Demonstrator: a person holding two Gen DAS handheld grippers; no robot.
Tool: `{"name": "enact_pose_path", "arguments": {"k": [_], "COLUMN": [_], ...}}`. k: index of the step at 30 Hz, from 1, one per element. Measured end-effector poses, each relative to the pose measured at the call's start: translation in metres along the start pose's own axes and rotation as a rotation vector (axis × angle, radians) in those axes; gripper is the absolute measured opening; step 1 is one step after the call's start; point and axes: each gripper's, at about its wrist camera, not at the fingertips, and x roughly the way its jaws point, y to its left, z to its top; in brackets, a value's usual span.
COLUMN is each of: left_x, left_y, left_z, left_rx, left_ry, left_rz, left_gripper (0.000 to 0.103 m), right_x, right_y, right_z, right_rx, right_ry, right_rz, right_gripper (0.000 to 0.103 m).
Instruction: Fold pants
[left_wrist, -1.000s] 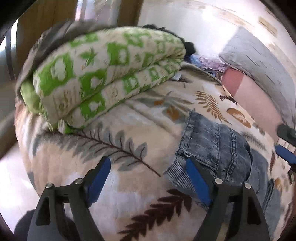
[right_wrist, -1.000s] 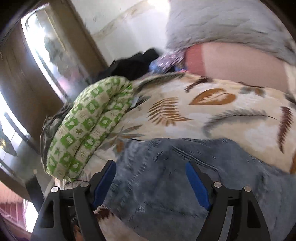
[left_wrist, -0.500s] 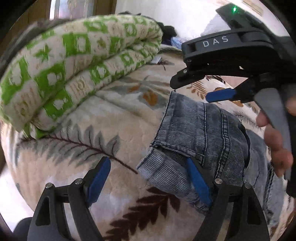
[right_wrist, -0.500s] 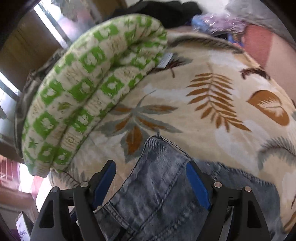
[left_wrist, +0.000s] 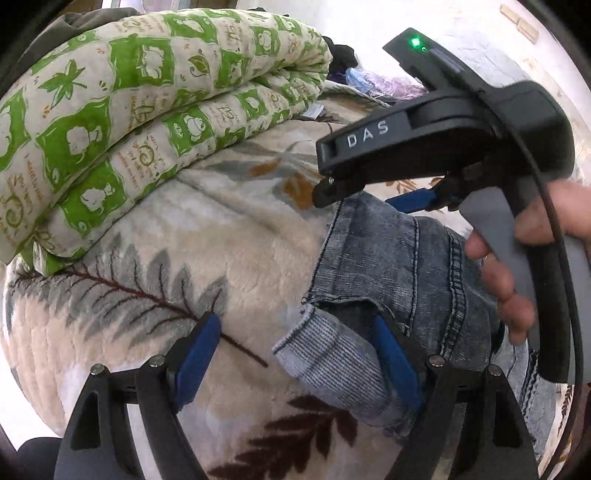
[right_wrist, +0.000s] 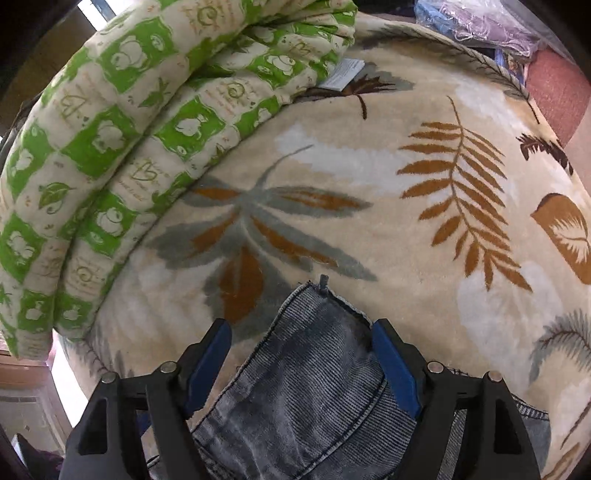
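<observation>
Washed grey-blue denim pants (left_wrist: 399, 266) lie on a cream leaf-print blanket (left_wrist: 229, 236), leg hems toward me. My left gripper (left_wrist: 295, 354) is open just above the blanket, its right finger against the near hem, which is rolled up. My right gripper (right_wrist: 303, 354) is open and straddles the far hem corner of the pants (right_wrist: 314, 376). In the left wrist view the right gripper (left_wrist: 373, 195) is seen from the side, low over the far hem, held by a hand (left_wrist: 524, 258).
A folded green-and-cream quilt (left_wrist: 140, 110) is piled on the blanket at the left, also in the right wrist view (right_wrist: 129, 140). Purple and blue items (right_wrist: 480, 26) lie at the blanket's far edge. A pink cushion (right_wrist: 557, 85) sits at far right.
The right gripper has swung over and come down to the far hem of the pants, entering the left wrist view. The left gripper has moved closer to the near hem. Both stay open.
</observation>
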Motion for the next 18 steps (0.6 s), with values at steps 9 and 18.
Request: {"name": "enact_pose_path", "arguments": {"k": [9,18], "left_x": [0.009,-0.01], "left_y": [-0.007,-0.014], "left_z": [0.006,0.006], "left_rx": [0.03,0.078], "left_ry": [0.004,-0.083], "left_rz": [-0.121,-0.168], "left_gripper": [0.042,0.028], "right_x": [-0.016,-0.074], "right_y": [-0.014,-0.009], "right_z": [-0.015,-0.034], "right_rx": [0.042,0.062], "right_ry": [-0.042,-0.213], "right_rz": [-0.046,-0.084], "right_gripper": [0.017,0.014]}}
